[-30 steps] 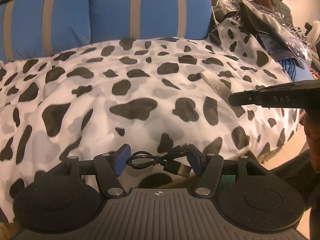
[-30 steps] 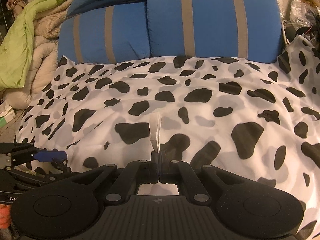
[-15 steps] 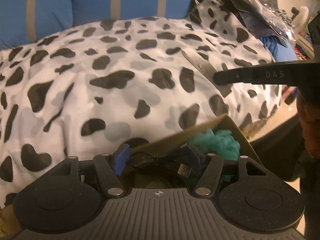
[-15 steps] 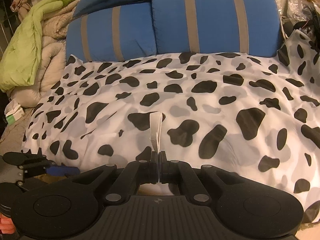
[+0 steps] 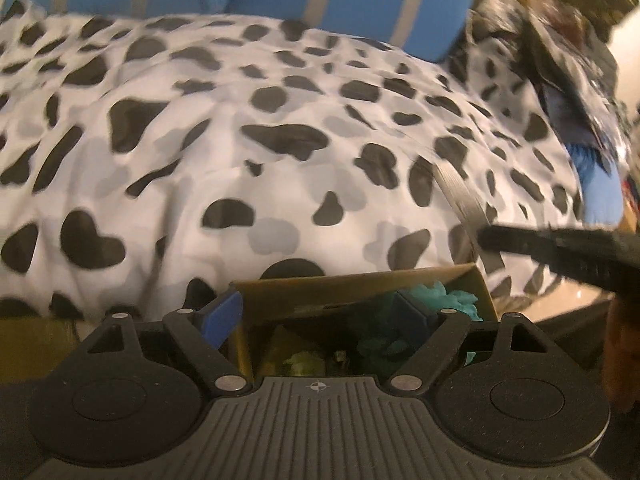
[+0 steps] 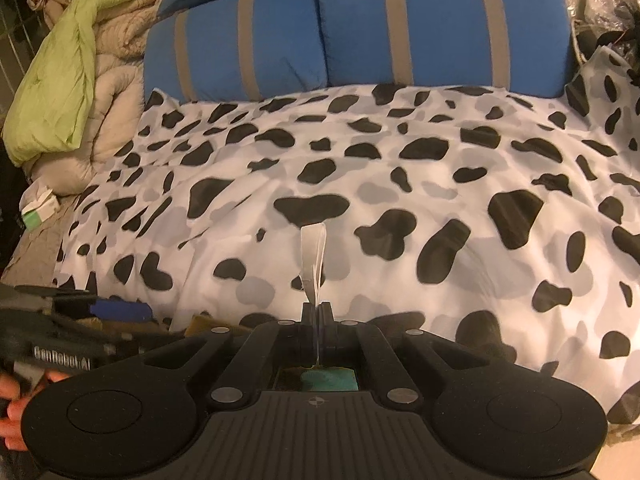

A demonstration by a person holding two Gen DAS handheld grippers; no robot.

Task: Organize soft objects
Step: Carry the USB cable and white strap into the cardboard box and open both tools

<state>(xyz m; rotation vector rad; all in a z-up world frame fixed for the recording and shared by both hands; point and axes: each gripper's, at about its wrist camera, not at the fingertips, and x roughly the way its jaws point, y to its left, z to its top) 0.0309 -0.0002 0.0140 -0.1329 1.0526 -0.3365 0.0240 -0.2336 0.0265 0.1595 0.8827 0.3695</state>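
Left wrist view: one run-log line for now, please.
left gripper: jaws just opening, empty | under it: cardboard box, teal fluff inside

Bed: cow-print duvet [image 6: 400, 184] covers it
Head end: two blue grey-striped pillows [image 6: 440, 28]
Left edge: green and beige quilts [image 6: 68, 88] heaped
Light: dim, warm

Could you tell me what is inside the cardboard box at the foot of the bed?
The box holds a teal fluffy item and something yellow-green. Its bottom is dark and partly covered by the left tongs, so anything else there cannot be made out.
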